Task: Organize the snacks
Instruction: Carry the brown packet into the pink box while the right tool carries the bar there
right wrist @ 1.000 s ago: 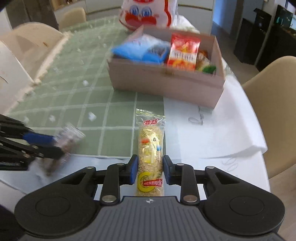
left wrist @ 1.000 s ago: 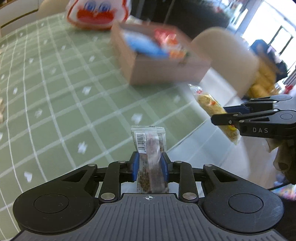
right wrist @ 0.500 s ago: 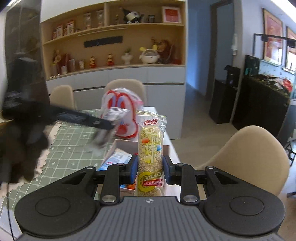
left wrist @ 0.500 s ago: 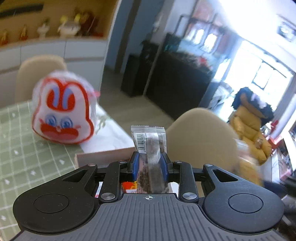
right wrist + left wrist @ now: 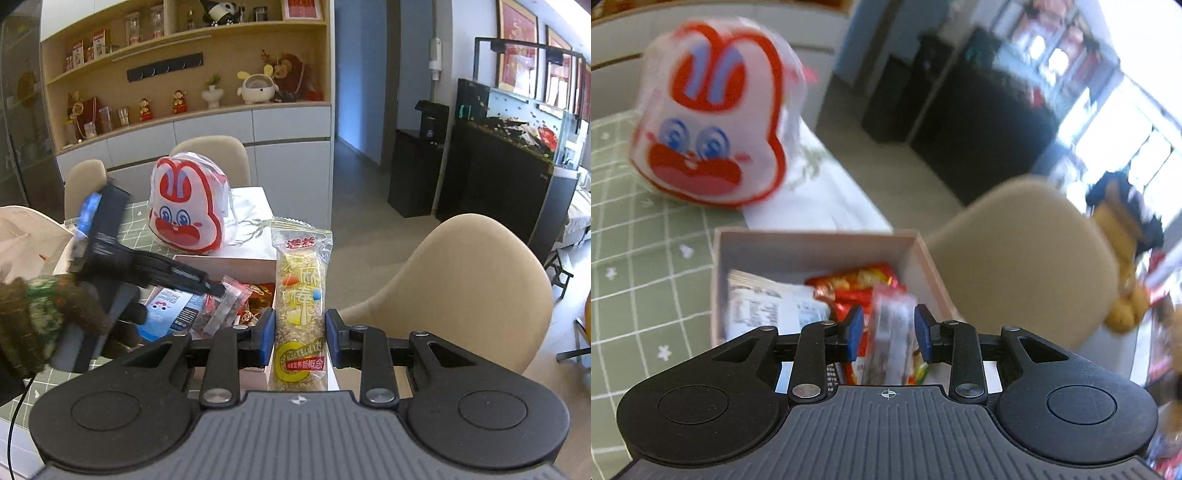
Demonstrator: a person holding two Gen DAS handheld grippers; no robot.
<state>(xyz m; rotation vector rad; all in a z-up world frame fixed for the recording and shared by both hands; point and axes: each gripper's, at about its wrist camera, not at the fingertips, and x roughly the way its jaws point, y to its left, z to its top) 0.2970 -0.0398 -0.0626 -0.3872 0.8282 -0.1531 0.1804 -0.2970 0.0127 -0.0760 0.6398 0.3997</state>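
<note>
My left gripper [image 5: 888, 332] hangs over the open cardboard box [image 5: 812, 240] and its jaws are opening. A dark, clear-wrapped snack bar [image 5: 890, 332] sits blurred between the pads, with a gap showing on its left side. Inside the box lie a red packet [image 5: 857, 284] and a white and blue packet [image 5: 764, 306]. My right gripper [image 5: 300, 336] is shut on a yellow puffed-rice bar [image 5: 301, 295] held upright, near the box's [image 5: 229, 266] front right corner. The right wrist view shows the left gripper [image 5: 218, 288] over the box with the dark bar [image 5: 221, 306] at its tip.
A white and red rabbit bag [image 5: 713, 122] stands on the green checked tablecloth [image 5: 635, 258] behind the box. A beige chair [image 5: 461, 288] sits to the right of the table. A gloved hand [image 5: 37, 325] holds the left gripper.
Both grippers rose from the table's front and moved over to the box. The left jaws have parted and the dark bar has loosened between them. The right grip is unchanged.
</note>
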